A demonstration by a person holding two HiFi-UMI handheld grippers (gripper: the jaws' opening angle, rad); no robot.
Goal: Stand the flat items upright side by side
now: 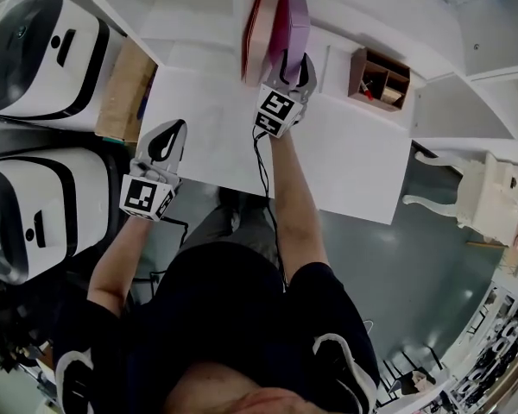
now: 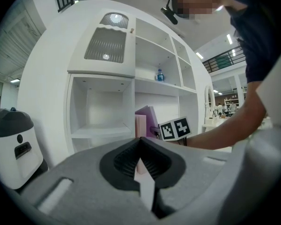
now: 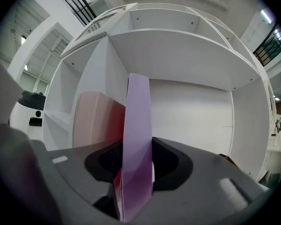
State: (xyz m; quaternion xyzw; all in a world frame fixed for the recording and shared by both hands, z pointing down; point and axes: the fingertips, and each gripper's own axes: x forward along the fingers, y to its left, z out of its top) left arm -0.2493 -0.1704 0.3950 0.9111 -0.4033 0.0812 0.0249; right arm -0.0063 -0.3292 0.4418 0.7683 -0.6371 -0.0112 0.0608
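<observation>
A purple book [image 1: 294, 22] stands on edge in the white shelf's [image 1: 198, 24] low compartment, and my right gripper [image 1: 295, 60] is shut on its near edge. In the right gripper view the purple book [image 3: 136, 139] fills the gap between the jaws of my right gripper [image 3: 133, 172]. A pink book [image 1: 256, 33] stands upright just left of it, close against it, and shows as the pink book [image 3: 93, 121] beside the jaws. My left gripper [image 1: 161, 151] hovers over the white tabletop [image 1: 216, 136], shut and empty. From the left gripper [image 2: 141, 165] both books [image 2: 144, 122] are visible ahead.
A small wooden organiser box [image 1: 380, 76] sits right of the books. Two white-and-black machines [image 1: 43, 59] stand at the left beside a cardboard panel [image 1: 121, 93]. A blue bottle [image 2: 160, 75] is on an upper shelf. A white chair [image 1: 475, 188] stands at the right.
</observation>
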